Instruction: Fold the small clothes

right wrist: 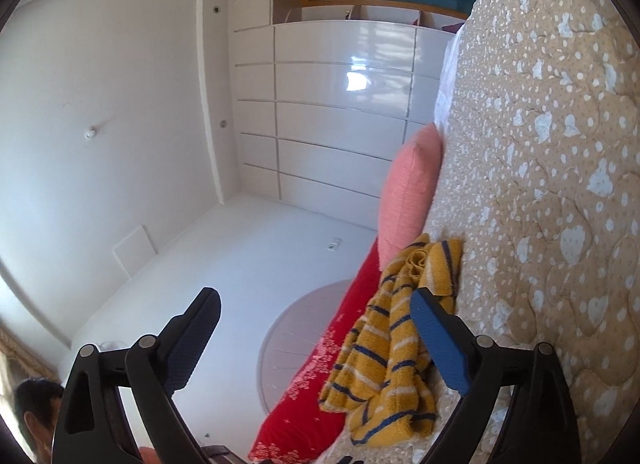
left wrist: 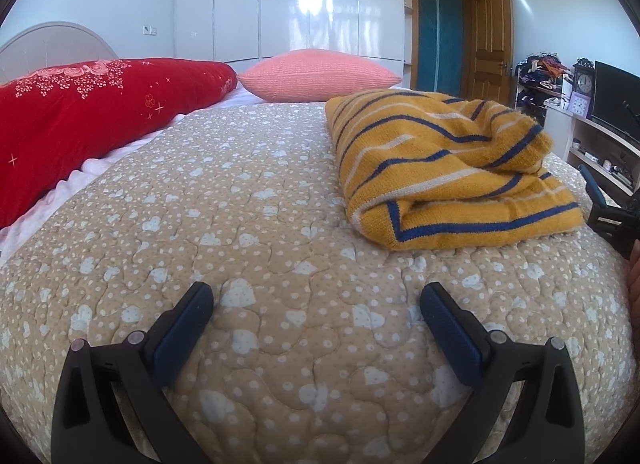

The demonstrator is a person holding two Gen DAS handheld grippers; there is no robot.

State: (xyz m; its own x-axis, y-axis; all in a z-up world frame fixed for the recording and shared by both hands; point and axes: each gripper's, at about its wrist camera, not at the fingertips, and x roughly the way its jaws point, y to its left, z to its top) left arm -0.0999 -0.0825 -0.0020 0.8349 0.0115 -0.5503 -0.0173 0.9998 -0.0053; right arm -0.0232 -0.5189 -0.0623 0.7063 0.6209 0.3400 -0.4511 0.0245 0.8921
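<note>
The mustard sweater with navy and white stripes [left wrist: 448, 167] lay already folded into a thick bundle on the quilted bedspread [left wrist: 260, 223], toward the bed's right side. In the left wrist view its long axis ran from the near hemmed corner away toward the pink cushion [left wrist: 320, 73] at the far edge. The left gripper [left wrist: 316, 304] hovered low over bare quilt, jaws spread wide and holding nothing; the sweater sat ahead of it and off to its right, apart from both fingers.

The right gripper [right wrist: 316, 304] was rolled onto its side, likewise agape and empty, with the sweater [right wrist: 384, 360] just beyond its blue pad and seemingly not touching it. It appeared the nearer of the two. A red bolster [left wrist: 92, 115] lay along the left edge, well clear. The fold looked nearly complete, though the top layer was rumpled.
</note>
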